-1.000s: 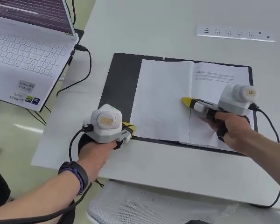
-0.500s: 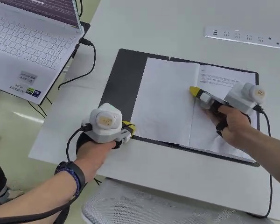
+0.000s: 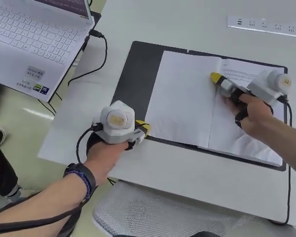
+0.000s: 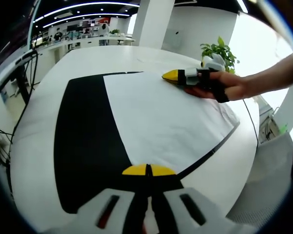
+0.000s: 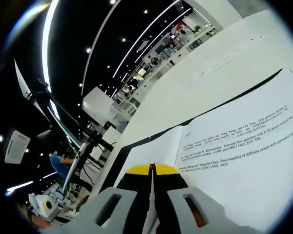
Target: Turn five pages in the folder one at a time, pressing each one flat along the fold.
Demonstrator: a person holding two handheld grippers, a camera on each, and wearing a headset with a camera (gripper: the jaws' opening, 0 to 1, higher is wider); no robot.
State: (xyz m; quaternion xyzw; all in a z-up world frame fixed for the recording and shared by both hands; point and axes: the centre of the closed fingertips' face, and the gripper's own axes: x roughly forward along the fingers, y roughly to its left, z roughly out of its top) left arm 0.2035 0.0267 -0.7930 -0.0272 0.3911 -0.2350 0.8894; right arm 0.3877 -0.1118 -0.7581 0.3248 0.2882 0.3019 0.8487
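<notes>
A black folder (image 3: 135, 79) lies open on the white table, with a blank turned page (image 3: 185, 101) on the left of the fold and a printed page (image 3: 246, 74) on the right. My right gripper (image 3: 215, 78) is shut with nothing in it, and its yellow tips rest on the paper at the fold, near the top of the pages. In the right gripper view its tips (image 5: 152, 169) sit where the blank sheet meets the printed page (image 5: 244, 146). My left gripper (image 3: 144, 129) is shut, empty, at the folder's near left corner (image 4: 88, 161). The right gripper (image 4: 170, 75) appears across the blank page (image 4: 161, 122).
A white laptop (image 3: 34, 39) stands at the far left with a black cable (image 3: 96, 59) running past the folder's left edge. A white power strip (image 3: 266, 25) lies at the back right. The table's front edge runs just below the folder.
My right gripper has slid along the fold toward the top of the pages. The left gripper has stayed at the near corner. The head camera has shifted.
</notes>
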